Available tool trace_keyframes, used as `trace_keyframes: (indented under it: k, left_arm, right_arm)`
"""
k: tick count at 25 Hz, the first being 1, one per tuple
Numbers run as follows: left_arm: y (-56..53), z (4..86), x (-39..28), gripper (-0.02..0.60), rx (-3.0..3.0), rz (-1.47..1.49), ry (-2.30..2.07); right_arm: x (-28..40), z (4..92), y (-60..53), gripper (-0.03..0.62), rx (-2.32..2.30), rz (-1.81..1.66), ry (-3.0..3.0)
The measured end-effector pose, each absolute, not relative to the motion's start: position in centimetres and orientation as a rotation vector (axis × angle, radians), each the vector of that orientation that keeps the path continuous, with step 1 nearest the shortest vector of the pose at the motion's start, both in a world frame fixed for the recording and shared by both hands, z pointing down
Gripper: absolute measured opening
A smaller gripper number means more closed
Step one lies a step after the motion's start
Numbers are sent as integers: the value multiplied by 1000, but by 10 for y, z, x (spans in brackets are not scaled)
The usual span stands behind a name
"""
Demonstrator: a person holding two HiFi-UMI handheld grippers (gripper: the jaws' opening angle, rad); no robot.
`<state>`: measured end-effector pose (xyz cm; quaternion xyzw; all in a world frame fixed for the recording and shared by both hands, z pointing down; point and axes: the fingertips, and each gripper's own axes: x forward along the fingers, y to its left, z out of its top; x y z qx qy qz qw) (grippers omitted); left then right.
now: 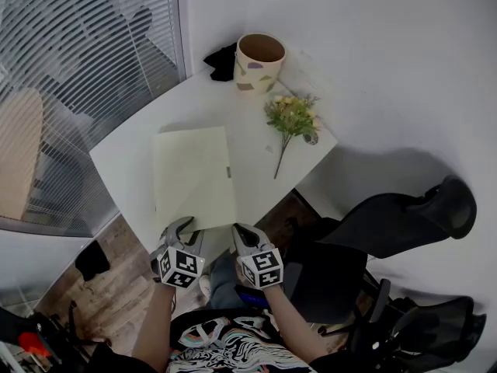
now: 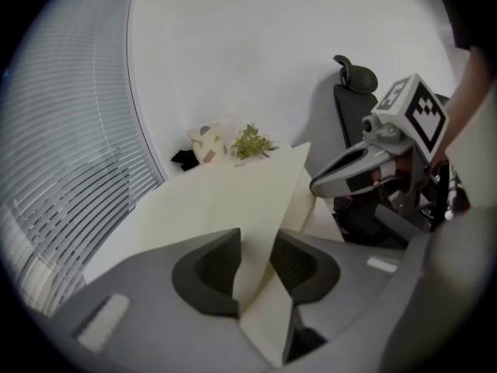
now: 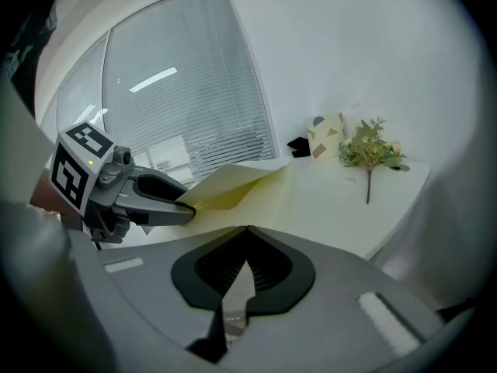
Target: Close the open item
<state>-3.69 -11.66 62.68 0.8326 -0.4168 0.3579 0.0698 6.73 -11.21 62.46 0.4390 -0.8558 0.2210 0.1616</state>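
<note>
- Folder (image 1: pixel 194 179) lies on table (image 1: pixel 260 189), left half, reaching the near edge.
- Left gripper (image 2: pixel 255 264) at table's near edge: jaws apart, folder's raised cover between them.
- Right gripper (image 3: pixel 247 270) beside it: jaws together, empty.
- Cup (image 1: pixel 259 62) at table's far corner.

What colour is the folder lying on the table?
Pale yellow folder; clearest in the head view.

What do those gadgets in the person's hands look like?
Both are grey plastic hand tools. The left tongs and right tongs have smooth grey jaws lined with black ribbed pads. Each carries a white cube printed with black square markers. The person wears a dark shirt with a pale print.
</note>
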Motion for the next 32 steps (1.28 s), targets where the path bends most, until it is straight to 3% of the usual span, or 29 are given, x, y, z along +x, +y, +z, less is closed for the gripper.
trace_keyframes:
  k: [32]
  left_arm:
    - [-115,633,-31,167,2573,1247,-1225]
  right_arm:
    - [66,624,-112,0,1257,613,-2437]
